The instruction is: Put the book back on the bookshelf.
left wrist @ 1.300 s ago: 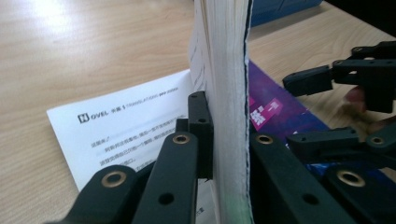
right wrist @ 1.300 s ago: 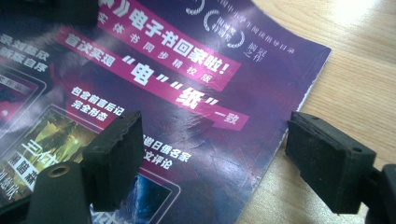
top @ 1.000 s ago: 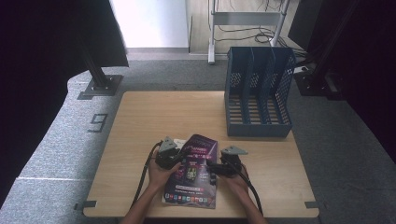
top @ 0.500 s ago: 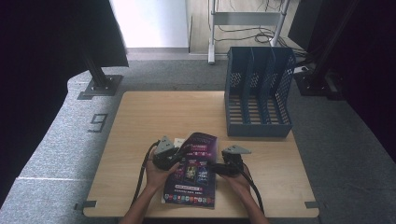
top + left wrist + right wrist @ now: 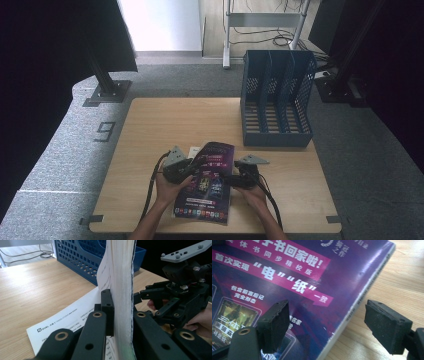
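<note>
Grey carpet floor (image 5: 60, 150) surrounds the wooden table (image 5: 150, 125); black curtains (image 5: 45, 55) flank bright daylight.

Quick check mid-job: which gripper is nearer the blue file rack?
Right. The right gripper sits at the purple book's right edge, jaws open, on the blue file rack's side. The left gripper clamps the book's left edge, farther away.
</note>
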{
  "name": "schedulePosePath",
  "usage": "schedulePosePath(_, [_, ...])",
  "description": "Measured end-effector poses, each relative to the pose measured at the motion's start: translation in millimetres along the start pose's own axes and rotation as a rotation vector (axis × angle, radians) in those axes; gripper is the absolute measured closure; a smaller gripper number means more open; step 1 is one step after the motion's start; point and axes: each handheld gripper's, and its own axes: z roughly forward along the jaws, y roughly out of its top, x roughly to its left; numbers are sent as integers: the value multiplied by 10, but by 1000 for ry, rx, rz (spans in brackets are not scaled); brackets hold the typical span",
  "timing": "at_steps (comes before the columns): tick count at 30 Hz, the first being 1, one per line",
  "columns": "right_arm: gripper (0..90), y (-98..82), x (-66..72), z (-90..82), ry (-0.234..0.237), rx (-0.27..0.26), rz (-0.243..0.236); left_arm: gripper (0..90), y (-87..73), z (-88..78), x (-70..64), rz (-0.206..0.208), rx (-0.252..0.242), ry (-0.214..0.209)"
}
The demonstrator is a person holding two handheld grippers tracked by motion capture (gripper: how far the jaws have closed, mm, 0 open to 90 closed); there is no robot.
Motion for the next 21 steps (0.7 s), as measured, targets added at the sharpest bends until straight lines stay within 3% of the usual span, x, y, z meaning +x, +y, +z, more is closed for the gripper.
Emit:
schedulePosePath(5, [192, 2, 23, 17, 5, 0, -1, 857, -27, 36, 16, -15, 16, -3])
schedulePosePath(10, [191, -15, 32, 54, -21, 31, 4, 857, -82, 87, 74, -40, 37, 1])
schedulePosePath(21, [197, -66, 57, 122, -49, 64, 0, 855, -283, 258, 278, -128, 142, 15])
